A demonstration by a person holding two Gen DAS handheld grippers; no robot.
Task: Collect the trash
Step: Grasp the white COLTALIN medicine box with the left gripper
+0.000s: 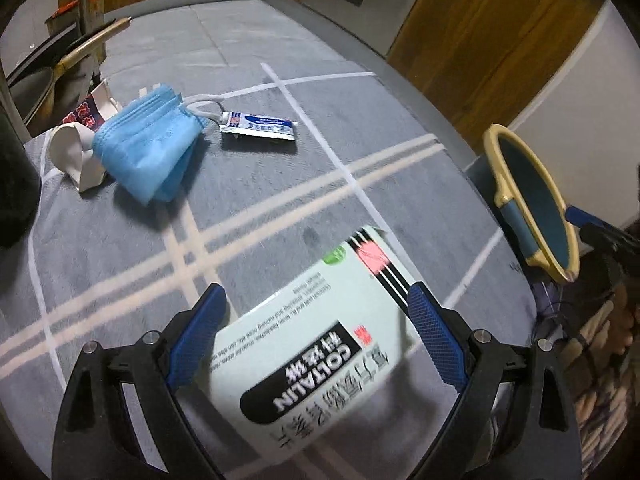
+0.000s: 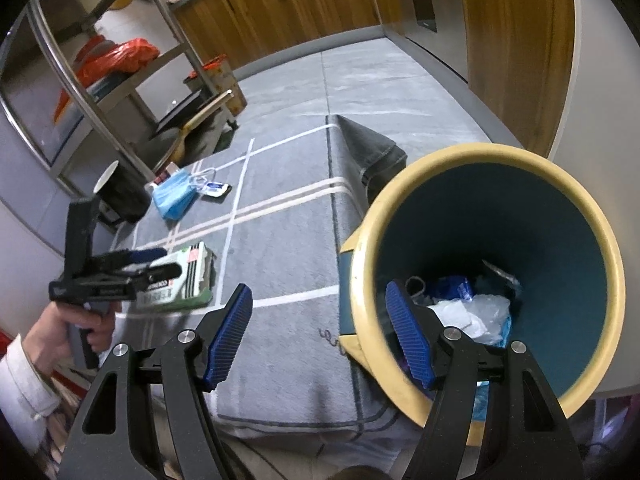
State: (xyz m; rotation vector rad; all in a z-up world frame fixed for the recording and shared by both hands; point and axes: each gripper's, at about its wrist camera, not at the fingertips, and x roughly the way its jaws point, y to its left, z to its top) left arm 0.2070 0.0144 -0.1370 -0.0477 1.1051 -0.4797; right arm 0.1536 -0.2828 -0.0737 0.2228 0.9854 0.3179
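1. Kitchen w/ wood cabinets (image 2: 280,12) at the back, metal rack (image 2: 100,80) on the left side.
2. Grey cloth (image 1: 280,184) w/ white lines covers the big flat top – all the trash lies on it.
3. Bin (image 2: 492,264), yellow rim & blue inside, tipped toward the right claw, at the cloth's right edge. Bits of trash already in the bottom.
4. Right claw (image 2: 320,340): fingers apart – one finger outside the bin, the other inside the rim. Can't tell if it touches the rim.
5. Left claw (image 1: 316,336): fingers apart, one each side of the pale green box (image 1: 316,344), not pinching it. Box reads "COLTALIN" and is near the front of the cloth.
6. Black cup (image 2: 120,192) stands far left.
7. Blue face mask (image 1: 148,144) lies further back, touching a squashed white paper cup (image 1: 72,156).
8. Small foil packet (image 1: 260,128) just beside the mask's ear loop.
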